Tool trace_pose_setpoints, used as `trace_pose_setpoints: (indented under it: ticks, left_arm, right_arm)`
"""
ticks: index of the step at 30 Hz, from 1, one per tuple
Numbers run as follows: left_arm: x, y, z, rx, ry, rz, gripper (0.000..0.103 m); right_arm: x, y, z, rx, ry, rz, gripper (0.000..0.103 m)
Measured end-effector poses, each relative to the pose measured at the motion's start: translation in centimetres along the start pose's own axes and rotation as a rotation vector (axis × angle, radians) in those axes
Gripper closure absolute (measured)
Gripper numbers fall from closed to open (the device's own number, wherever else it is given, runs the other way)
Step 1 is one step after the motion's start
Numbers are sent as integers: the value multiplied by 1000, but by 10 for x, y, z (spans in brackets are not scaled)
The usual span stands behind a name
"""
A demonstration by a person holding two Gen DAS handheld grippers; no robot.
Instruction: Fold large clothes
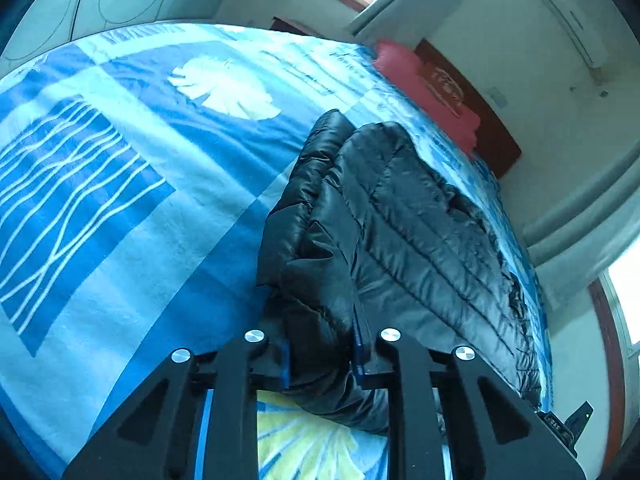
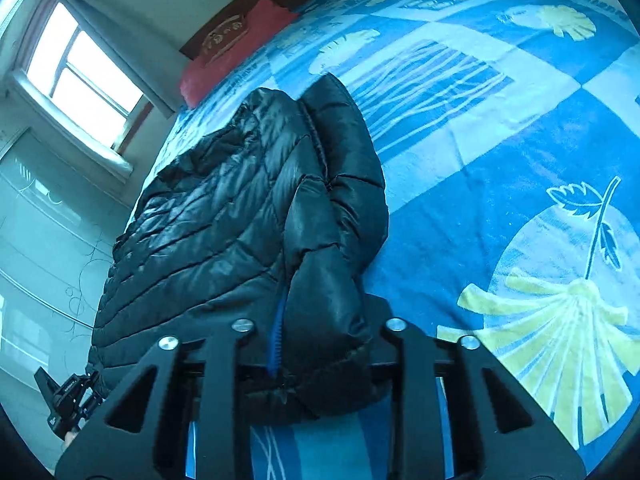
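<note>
**Both tongs pinch the near edge of the black puffer jacket**

Nearest the lens, the left gripper [image 1: 320, 364] has its blue-padded jaws drawn in on a bunched fold of the black puffer jacket [image 1: 400, 220], the fabric filling the gap between them. The right gripper [image 2: 320, 356] is likewise closed on the near edge of the same jacket [image 2: 224, 216], close to its blue zipper [image 2: 276, 332]. In the right wrist view the other gripper shows small at the lower left, beside the jacket's far corner, so the two hold opposite ends of one edge.

The jacket lies along one side of the bed, on the blue patterned bedspread [image 1: 120, 200], already doubled lengthwise with a sleeve lying along its top.

The risk, as I judge it, is slippage: the shiny quilted shell is slick and springy, and a pinch that has caught only the outer layer could let the layers beneath slide out on lifting, undoing the fold. Uneven lifting would skew the edge.

Farther off, a red pillow [image 1: 424, 88] sits at the headboard beyond the jacket; it looks well apart, and open bedspread lies alongside.
</note>
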State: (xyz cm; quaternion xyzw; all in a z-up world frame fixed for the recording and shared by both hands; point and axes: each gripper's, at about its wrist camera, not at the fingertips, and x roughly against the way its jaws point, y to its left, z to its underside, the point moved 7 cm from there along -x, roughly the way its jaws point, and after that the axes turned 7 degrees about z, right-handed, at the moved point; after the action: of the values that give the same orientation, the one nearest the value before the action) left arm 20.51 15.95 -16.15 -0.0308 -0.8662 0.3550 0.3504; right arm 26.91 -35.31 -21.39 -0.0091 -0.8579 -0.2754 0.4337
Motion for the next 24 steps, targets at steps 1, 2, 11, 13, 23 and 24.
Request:
trace_pose_setpoints:
  ticks: [1, 2, 11, 13, 23, 24]
  left_arm:
    - [3, -1, -1, 0, 0, 4, 83]
    - [9, -1, 0, -5, 3, 8, 83]
    - [52, 12, 24, -11, 54, 17, 83]
    - [62, 17, 32, 0, 65, 18, 83]
    - [60, 24, 34, -67, 105, -31, 70]
    - [62, 26, 34, -68, 105, -39, 68]
  right_arm:
    - [3, 1, 1, 5, -2, -1, 81]
    - [8, 1, 4, 10, -2, -2, 81]
    - [46, -12, 41, 23, 42, -16, 82]
    - [51, -15, 49, 17, 47, -17, 82]
    - [57, -18, 60, 70, 29, 67, 65]
    - [60, -18, 60, 77, 21, 75, 63]
